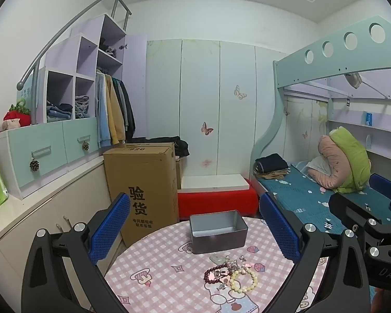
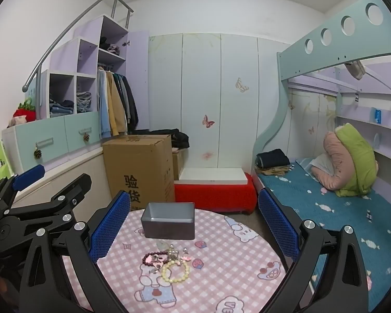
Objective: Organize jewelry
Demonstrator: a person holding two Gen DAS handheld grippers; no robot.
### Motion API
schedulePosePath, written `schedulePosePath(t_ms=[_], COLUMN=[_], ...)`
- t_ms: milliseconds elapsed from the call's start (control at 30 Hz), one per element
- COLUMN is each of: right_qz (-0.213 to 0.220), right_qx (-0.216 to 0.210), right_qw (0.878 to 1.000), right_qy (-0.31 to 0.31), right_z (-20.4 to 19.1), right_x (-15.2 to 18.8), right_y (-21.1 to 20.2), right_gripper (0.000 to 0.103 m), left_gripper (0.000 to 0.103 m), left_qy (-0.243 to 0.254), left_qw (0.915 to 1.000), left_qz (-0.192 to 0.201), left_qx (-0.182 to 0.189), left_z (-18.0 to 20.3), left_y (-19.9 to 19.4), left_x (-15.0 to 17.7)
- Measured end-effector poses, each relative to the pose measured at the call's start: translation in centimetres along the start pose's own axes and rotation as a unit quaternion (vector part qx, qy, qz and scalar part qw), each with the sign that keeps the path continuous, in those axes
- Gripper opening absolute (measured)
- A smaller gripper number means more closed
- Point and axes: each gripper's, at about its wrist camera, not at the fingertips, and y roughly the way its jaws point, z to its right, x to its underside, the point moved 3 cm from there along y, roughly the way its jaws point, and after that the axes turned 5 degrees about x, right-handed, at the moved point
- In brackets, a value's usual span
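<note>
A heap of jewelry lies on the round table with the pink checked cloth [image 1: 169, 281]: a cream bead bracelet [image 1: 243, 279], a dark red bead bracelet [image 1: 213, 272] and small silver and pink pieces [image 1: 233, 262]. An empty grey metal tin [image 1: 217, 230] stands behind it. My left gripper [image 1: 195, 229] is open and empty, above the table. In the right wrist view the cream bracelet [image 2: 175, 271], dark red bracelet [image 2: 152, 258] and tin [image 2: 169, 220] show below my right gripper [image 2: 194, 228], open and empty. Each gripper appears at the other view's edge.
A tall cardboard box [image 1: 143, 182] stands left behind the table, with a red-covered bench [image 1: 216, 200] beside it. A bunk bed with a teal sheet [image 1: 312, 198] is on the right. White cabinets [image 1: 39, 208] line the left wall.
</note>
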Motion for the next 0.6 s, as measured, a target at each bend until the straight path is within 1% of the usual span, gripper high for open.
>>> schedulePosePath(t_ms=[600], right_qz=[0.000], right_qx=[-0.001], right_qw=[1.000], right_qy=[0.000], right_z=[-0.13], right_x=[0.08], right_y=[0.11], right_gripper=[0.095], left_gripper=[0.096], left_qy=[0.001], left_qw=[1.0000], left_qz=[0.000], left_qx=[-0.001], left_z=[0.12], left_y=[0.01], left_x=[0.08])
